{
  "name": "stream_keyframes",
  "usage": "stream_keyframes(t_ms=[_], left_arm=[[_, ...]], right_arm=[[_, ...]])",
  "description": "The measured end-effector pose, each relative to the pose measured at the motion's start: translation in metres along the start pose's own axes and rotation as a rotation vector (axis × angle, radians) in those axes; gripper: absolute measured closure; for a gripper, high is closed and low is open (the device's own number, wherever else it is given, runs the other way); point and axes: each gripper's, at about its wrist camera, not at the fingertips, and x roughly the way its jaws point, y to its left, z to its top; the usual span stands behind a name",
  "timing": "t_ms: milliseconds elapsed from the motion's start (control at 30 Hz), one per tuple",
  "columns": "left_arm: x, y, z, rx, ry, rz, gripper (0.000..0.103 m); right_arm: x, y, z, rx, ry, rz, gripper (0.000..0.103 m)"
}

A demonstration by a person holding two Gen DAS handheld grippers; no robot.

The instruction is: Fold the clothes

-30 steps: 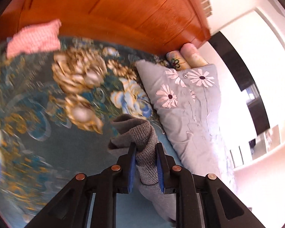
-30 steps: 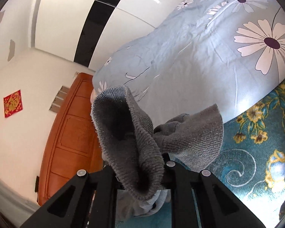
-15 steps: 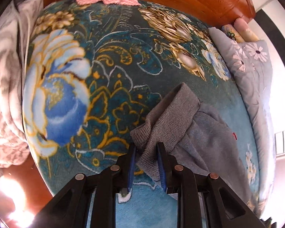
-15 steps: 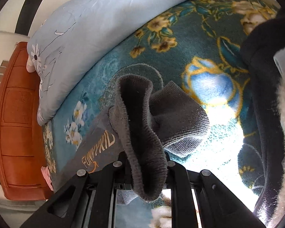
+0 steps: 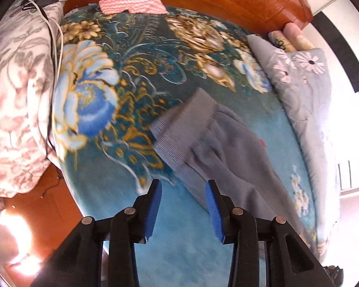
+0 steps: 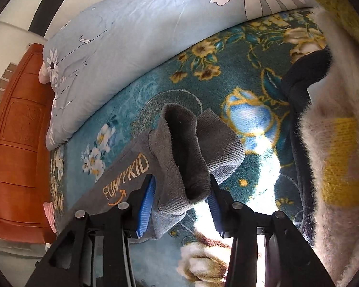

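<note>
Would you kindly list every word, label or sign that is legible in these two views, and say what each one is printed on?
"FUNNYKID", in orange and cream letters with a small orange curved arrow beneath: on the grey garment, seen in the right wrist view.
Small red mark on the grey garment in the left wrist view: too small to read.
No other legible text in either view.

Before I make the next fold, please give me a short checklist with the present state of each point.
1. Left tool let go of the grey garment: ok, open, with no cloth between the pads.
2. Right tool let go: not ok, it is open but the ribbed cuff lies bunched between its fingers.
3. Garment flat on the floral blanket: not ok, the cuff at the right tool stands up.
4. FUNNYKID print face up: ok.
5. Pink cloth out of the way: ok, at the headboard.
</note>
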Motion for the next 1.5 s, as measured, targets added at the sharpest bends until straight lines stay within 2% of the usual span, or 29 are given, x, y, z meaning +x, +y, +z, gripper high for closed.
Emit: stream_keyframes(t_ms=[67, 167, 300, 400, 467, 567, 667, 800, 833, 867, 933, 1033, 1067, 1100, 1133, 1233, 1300, 1333, 1500], left_arm=[[-0.001, -0.013, -0.016, 0.013, 0.006, -0.022, 0.060], [0.001, -0.033, -0.035, 0.031, 0.023, -0.043, 0.059], [0.016, -0.057, -0.058, 0.054, 0.085, -0.066, 0.058], [0.023, -0.068, -0.068, 0.049, 0.114, -0.084, 0.058], [0.025, -0.075, -0.073, 0.047, 0.126, -0.091, 0.058], [0.025, -0.079, -0.076, 0.051, 0.129, -0.091, 0.058], [0.025, -0.083, -0.079, 0.054, 0.132, -0.090, 0.054], [0.025, -0.088, -0.084, 0.060, 0.135, -0.090, 0.053], [0.025, -0.089, -0.085, 0.061, 0.136, -0.090, 0.053], [0.025, -0.090, -0.086, 0.062, 0.137, -0.090, 0.053], [0.024, -0.092, -0.087, 0.073, 0.139, -0.091, 0.053], [0.022, -0.094, -0.087, 0.086, 0.143, -0.093, 0.053], [0.024, -0.095, -0.087, 0.083, 0.147, -0.093, 0.053], [0.025, -0.095, -0.087, 0.079, 0.151, -0.092, 0.053], [0.027, -0.095, -0.087, 0.079, 0.156, -0.092, 0.053], [0.030, -0.098, -0.088, 0.087, 0.169, -0.089, 0.053], [0.033, -0.098, -0.089, 0.093, 0.177, -0.087, 0.053], [0.034, -0.097, -0.090, 0.091, 0.181, -0.087, 0.053], [0.041, -0.097, -0.095, 0.082, 0.202, -0.091, 0.052]], right_arm=[[-0.005, 0.002, -0.007, 0.000, -0.002, 0.020, 0.059], [-0.008, 0.014, -0.021, -0.071, -0.024, -0.011, 0.059], [-0.002, 0.027, -0.033, -0.148, -0.043, -0.017, 0.059], [0.012, 0.009, -0.028, -0.070, -0.047, -0.018, 0.057], [0.026, -0.012, -0.022, 0.048, -0.042, 0.027, 0.057], [0.038, -0.031, -0.016, 0.151, -0.066, 0.056, 0.057], [0.042, -0.034, -0.010, 0.182, -0.106, 0.057, 0.055], [0.045, -0.031, 0.001, 0.210, -0.153, 0.040, 0.055], [0.044, -0.024, 0.003, 0.183, -0.160, 0.018, 0.058], [0.041, -0.015, 0.004, 0.142, -0.173, 0.004, 0.071], [0.026, 0.005, 0.002, 0.029, -0.223, -0.006, 0.079], [0.003, 0.036, -0.003, -0.144, -0.299, -0.019, 0.080], [0.004, 0.036, -0.003, -0.166, -0.298, -0.045, 0.080], [0.012, 0.033, -0.001, -0.165, -0.260, -0.078, 0.080], [0.027, 0.021, 0.003, -0.129, -0.192, -0.109, 0.079], [0.046, -0.007, 0.005, -0.017, -0.096, -0.091, 0.072], [0.036, -0.007, 0.000, -0.017, -0.124, -0.068, 0.062], [0.030, -0.005, -0.004, -0.024, -0.127, -0.069, 0.052], [0.004, 0.005, -0.022, -0.070, -0.135, -0.034, 0.052]])
